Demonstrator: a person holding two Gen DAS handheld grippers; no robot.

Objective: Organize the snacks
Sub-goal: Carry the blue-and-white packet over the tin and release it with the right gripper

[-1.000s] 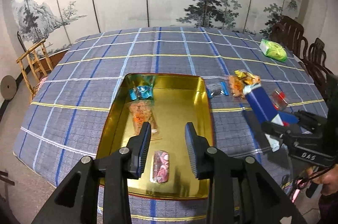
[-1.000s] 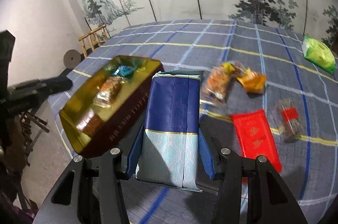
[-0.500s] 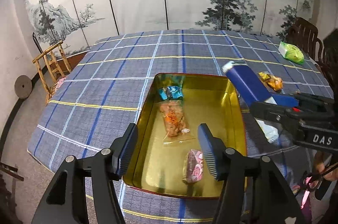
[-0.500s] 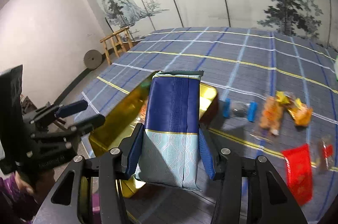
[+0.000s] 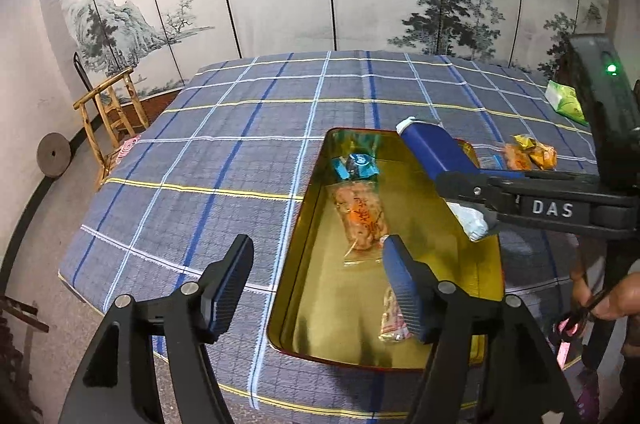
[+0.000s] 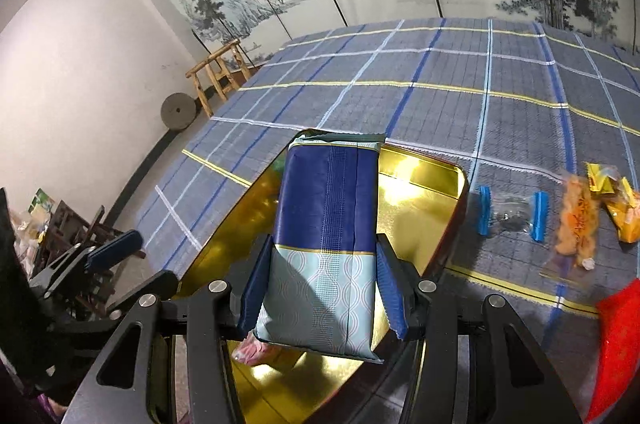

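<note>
A gold tin tray [image 5: 424, 224] [image 6: 424, 180] lies on the checked tablecloth. In it are a teal packet [image 5: 356, 165], an orange snack bag [image 5: 362, 216] and a pink packet [image 5: 394, 316]. My right gripper [image 6: 322, 288] is shut on a blue and pale snack pack [image 6: 326, 220] and holds it above the tray; the pack also shows in the left wrist view [image 5: 434, 154]. My left gripper [image 5: 316, 284] is open and empty over the tray's near left rim.
Loose snacks lie right of the tray: a clear blue-ended packet [image 6: 510, 214], an orange bag [image 6: 576, 224], yellow packets [image 6: 618, 200], a red packet [image 6: 616, 344] and a green bag [image 5: 566, 102]. A wooden chair [image 5: 110, 116] stands at the table's left.
My right gripper has carried the blue pack left, from beside the tray to above it. My left gripper has shifted left and opened wider.
</note>
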